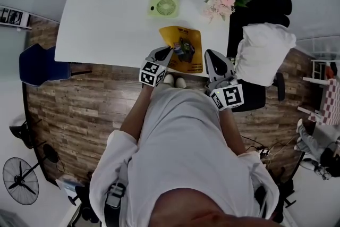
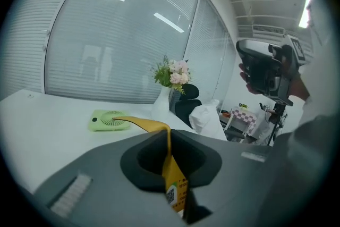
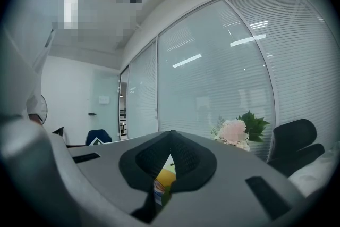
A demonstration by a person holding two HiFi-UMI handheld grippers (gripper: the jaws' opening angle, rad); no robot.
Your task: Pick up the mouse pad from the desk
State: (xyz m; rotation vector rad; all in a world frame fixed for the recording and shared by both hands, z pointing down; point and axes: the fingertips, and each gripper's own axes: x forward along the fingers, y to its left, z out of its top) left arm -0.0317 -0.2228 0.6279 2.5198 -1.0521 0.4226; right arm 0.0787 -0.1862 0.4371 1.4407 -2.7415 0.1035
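- My left gripper (image 2: 169, 134) is clenched on the mouse pad (image 1: 179, 35). The jaws pinch one thin yellow edge, and the sheet stands up out of them and bends over toward the green fan (image 1: 164, 7).
- The pad is on my side of the fan, near it but apart, over the white desk (image 1: 106, 24). The pinched edge is the one farthest from the fan, nearest my body.
- The held edge is plainly raised. I cannot tell from any view whether the edge nearest the fan is off the desk.
- My right gripper (image 3: 171, 134) hangs farther from the fan than the pad does, off the pad's right edge and apart from it. Its jaws are closed together. A sliver of yellow shows through the slit below the tips; I take it for the pad seen beyond them, not something gripped.
- As I judge it, the grasp is made and the lift is under way, with the left hand alone carrying the pad.
- The next move calls for raising the left gripper straight up from the desk until the whole sheet hangs free, without dragging its limp end into the fan.
- The pad looks thin and floppy and is held by a narrow bite. I should move smoothly, since a jerk could let it slip out.
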